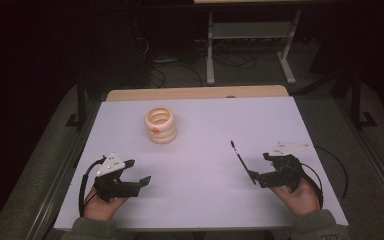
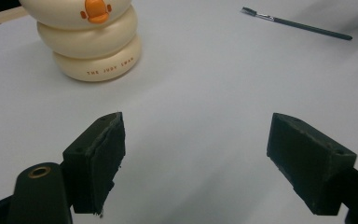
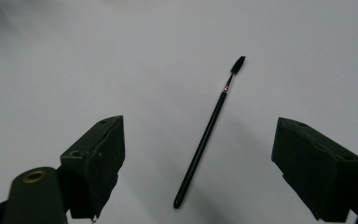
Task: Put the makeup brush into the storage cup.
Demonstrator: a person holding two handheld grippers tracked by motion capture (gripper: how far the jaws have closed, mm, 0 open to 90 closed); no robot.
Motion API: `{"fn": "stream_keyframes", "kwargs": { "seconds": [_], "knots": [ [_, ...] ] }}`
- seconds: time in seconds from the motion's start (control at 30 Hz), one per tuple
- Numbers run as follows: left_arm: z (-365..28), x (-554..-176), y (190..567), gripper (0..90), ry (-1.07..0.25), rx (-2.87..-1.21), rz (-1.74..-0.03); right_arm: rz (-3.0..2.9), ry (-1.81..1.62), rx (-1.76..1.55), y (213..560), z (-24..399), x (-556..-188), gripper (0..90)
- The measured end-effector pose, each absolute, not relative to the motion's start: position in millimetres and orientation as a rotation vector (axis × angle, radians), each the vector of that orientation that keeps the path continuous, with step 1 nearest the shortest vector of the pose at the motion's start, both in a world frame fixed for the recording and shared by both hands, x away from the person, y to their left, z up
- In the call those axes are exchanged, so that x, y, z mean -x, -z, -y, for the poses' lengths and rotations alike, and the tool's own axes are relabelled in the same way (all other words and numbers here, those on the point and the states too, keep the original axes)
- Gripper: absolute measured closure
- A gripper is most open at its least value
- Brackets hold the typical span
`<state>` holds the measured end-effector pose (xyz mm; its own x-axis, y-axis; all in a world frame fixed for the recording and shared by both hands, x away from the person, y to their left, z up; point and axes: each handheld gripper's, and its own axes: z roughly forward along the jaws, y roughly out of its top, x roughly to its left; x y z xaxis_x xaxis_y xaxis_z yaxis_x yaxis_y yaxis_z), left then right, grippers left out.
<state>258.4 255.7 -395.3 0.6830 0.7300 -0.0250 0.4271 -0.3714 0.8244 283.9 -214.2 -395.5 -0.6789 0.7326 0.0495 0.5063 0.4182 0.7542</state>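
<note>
1. On the white bench, a thin black make-up brush lies flat between the right gripper's spread, empty jaws.
2. Left gripper, jaws released, faces the cream ringed duck holder.
3. Likely next: lower and close squarely on the brush's handle.

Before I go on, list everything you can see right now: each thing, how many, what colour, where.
Brush: one, thin and black with a small bristle tip, lying flat on the table just ahead of the right gripper, between its open fingers in the right gripper view, not touched.
Ringed holder: one, cream with an orange mark, upright at the far left-centre of the table.
Table: one, white top with a wooden far edge.
Desk frame: one, pale grey, on the floor beyond the table, cables beside it.
Left gripper: one, black, near left, fingers apart, nothing between them.
Right gripper: one, black, near right, fingers apart.
Hands: two, in grey sleeves, at the near edge.
</note>
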Motion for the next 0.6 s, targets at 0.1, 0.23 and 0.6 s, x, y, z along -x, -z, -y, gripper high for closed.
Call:
{"fn": "stream_keyframes", "kwargs": {
  "seconds": [0.1,0.23,0.6],
  "knots": [
    [-255,-258,395,19.1,-0.44,-2.018,-0.888,-2.392,-1.107,-1.077,391,213,-286,17.0],
    [-255,-258,396,19.3,-0.436,-2.017,-0.889,-2.404,-1.089,-1.093,385,208,-297,18.8],
    [-255,-259,396,19.5,-0.436,-2.013,-0.888,-2.467,-1.03,-1.154,374,197,-324,26.0]
  ]
}}
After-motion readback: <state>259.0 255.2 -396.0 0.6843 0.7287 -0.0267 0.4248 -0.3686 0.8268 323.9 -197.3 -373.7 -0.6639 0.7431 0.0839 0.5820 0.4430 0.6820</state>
